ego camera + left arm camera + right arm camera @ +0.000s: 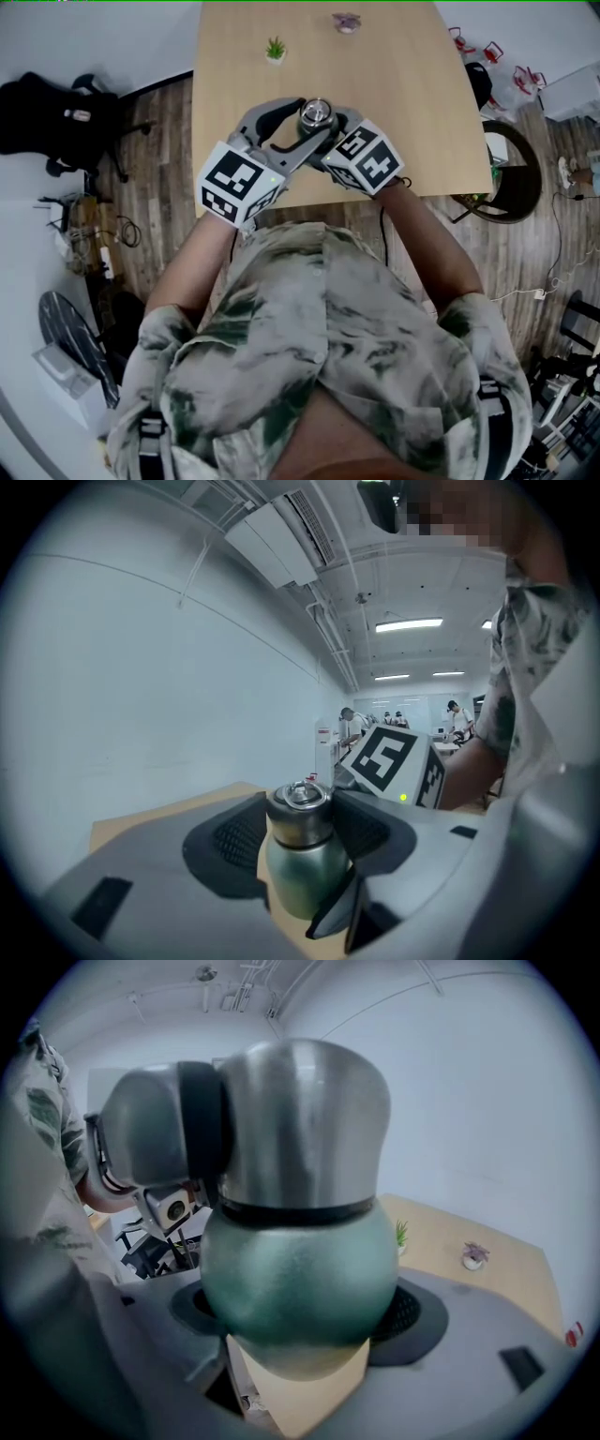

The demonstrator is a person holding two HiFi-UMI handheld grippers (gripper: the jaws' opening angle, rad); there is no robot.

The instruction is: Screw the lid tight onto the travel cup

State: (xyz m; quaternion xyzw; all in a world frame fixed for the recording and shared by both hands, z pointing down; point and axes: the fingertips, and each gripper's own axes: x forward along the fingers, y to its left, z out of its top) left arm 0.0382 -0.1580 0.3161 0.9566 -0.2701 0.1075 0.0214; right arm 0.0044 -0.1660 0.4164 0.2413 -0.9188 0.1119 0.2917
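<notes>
Now: travel cup (302, 878) upright, matte green; steel lid (300, 819) on.

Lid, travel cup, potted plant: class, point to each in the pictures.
Lid (300, 819): left gripper view, steel side wall.
Travel cup (295, 1279): right gripper view, green body.
Potted plant (276, 47): head view, green leaves.

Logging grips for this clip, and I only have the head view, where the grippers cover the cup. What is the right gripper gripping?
Observer: On the right gripper, the pads press the green body of the travel cup, below the lid.
Operator: And the left gripper?
Observer: On the left gripper, the pads flank the steel lid and look to touch it on both sides.
Operator: Is the lid seated?
Observer: It sits squarely on the body, with a black band at the seam; how tight, I cannot tell.
</notes>
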